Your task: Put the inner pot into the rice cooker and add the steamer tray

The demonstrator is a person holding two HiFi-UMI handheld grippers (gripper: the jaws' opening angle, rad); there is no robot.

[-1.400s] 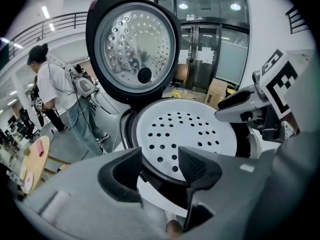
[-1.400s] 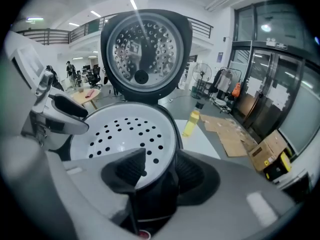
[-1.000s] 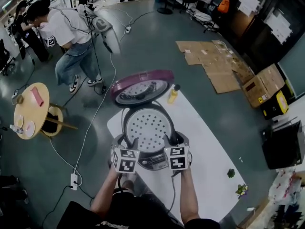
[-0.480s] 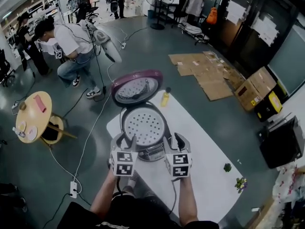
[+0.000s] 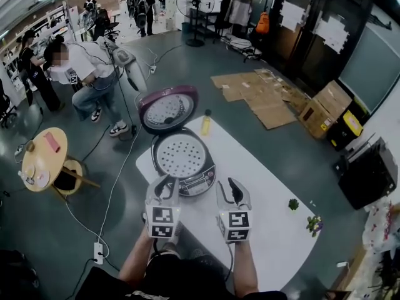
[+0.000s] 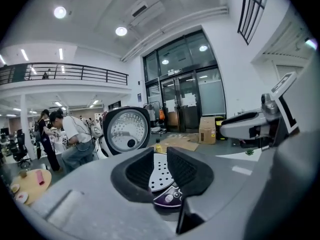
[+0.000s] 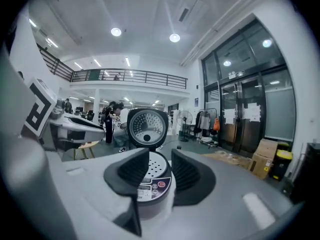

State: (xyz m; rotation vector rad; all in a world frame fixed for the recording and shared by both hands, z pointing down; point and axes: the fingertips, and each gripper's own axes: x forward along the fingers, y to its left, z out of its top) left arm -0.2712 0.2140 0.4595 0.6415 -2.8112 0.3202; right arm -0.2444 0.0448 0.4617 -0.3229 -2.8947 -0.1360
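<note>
Rice cooker (image 5: pixel 183 164) stands open on the white table (image 5: pixel 275 230), its plum-rimmed lid (image 5: pixel 167 108) tipped upright behind; the steamer tray (image 5: pixel 178 155), a pale round disc pierced with rows of small holes, sits in the cooker's mouth, hiding any inner pot beneath; left tongs (image 5: pixel 164 183) and right tongs (image 5: pixel 230 189) hover just short of the cooker, both empty, jaws just closed part-way, the left to a slim gap, the right a little wider; the tray looks light, stiff and smooth, probably best gripped at opposite rims and kept level; the cooker's body is rounded and glossy, its control panel facing the person.
</note>
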